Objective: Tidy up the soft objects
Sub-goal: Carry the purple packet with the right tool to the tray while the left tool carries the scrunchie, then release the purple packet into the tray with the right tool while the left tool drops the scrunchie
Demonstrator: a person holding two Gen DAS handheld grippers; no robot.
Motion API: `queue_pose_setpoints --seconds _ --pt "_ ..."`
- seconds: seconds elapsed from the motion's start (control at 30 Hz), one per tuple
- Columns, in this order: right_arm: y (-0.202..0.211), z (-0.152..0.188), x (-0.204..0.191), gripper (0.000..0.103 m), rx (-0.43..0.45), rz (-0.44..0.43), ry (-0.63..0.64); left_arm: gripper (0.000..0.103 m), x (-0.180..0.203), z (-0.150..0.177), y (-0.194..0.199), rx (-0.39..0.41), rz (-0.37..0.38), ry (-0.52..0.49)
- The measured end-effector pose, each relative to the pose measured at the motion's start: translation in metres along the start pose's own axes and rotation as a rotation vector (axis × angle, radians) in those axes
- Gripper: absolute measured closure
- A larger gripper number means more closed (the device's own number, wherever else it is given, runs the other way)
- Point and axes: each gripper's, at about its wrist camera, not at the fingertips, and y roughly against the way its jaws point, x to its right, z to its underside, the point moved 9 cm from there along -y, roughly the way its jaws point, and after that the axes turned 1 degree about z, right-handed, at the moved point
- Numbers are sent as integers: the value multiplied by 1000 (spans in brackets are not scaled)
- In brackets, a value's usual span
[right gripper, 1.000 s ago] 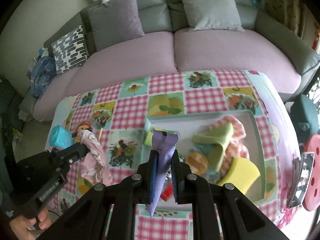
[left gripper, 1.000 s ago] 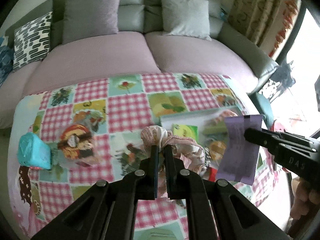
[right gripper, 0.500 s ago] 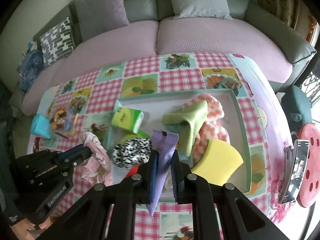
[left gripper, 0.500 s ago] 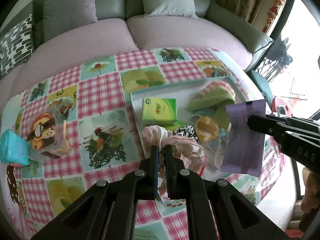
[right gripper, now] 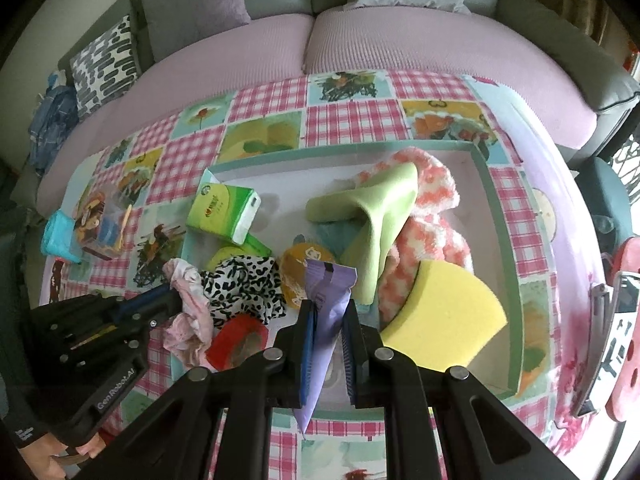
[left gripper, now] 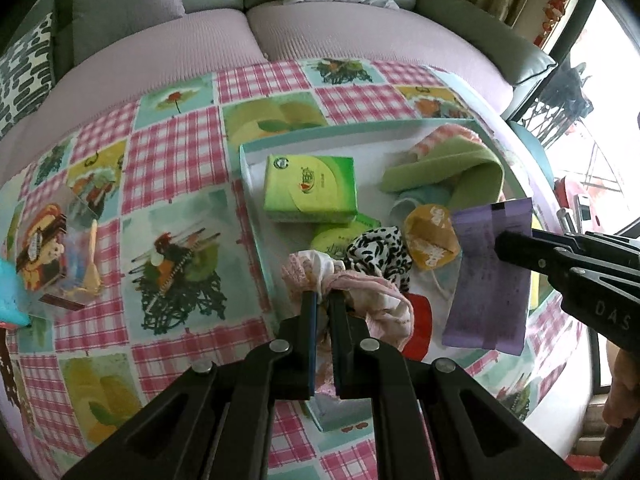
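My left gripper [left gripper: 323,300] is shut on a pink fabric bundle [left gripper: 360,292] and holds it above the near-left corner of the teal-rimmed white tray [left gripper: 250,196]; it shows in the right wrist view too [right gripper: 188,304]. My right gripper [right gripper: 328,312] is shut on a flat purple pouch [right gripper: 326,300], held above the tray's near side; the pouch also shows in the left wrist view [left gripper: 490,276]. In the tray [right gripper: 496,200] lie a green tissue pack [right gripper: 224,214], a leopard-print cloth [right gripper: 244,288], a green cloth [right gripper: 376,216], a pink-white fluffy cloth [right gripper: 432,224], a yellow sponge [right gripper: 444,316] and a red item [right gripper: 236,340].
The tray sits on a checked picture tablecloth [left gripper: 168,152]. A clear box with small items [left gripper: 68,256] and a blue pack [right gripper: 60,236] lie at the table's left. A purple sofa with cushions [right gripper: 400,36] runs behind. A red stool [right gripper: 624,320] stands at right.
Both grippers have moved forward and lower over the tray, still holding the pink bundle and the purple pouch. The tray and its contents look nearer and larger.
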Motion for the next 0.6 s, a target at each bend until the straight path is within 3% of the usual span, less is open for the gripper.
queue_pose_setpoints --seconds 0.6 --pt "-21 1 0 86 -37 -26 21 97 -1 2 -12 -22 1 5"
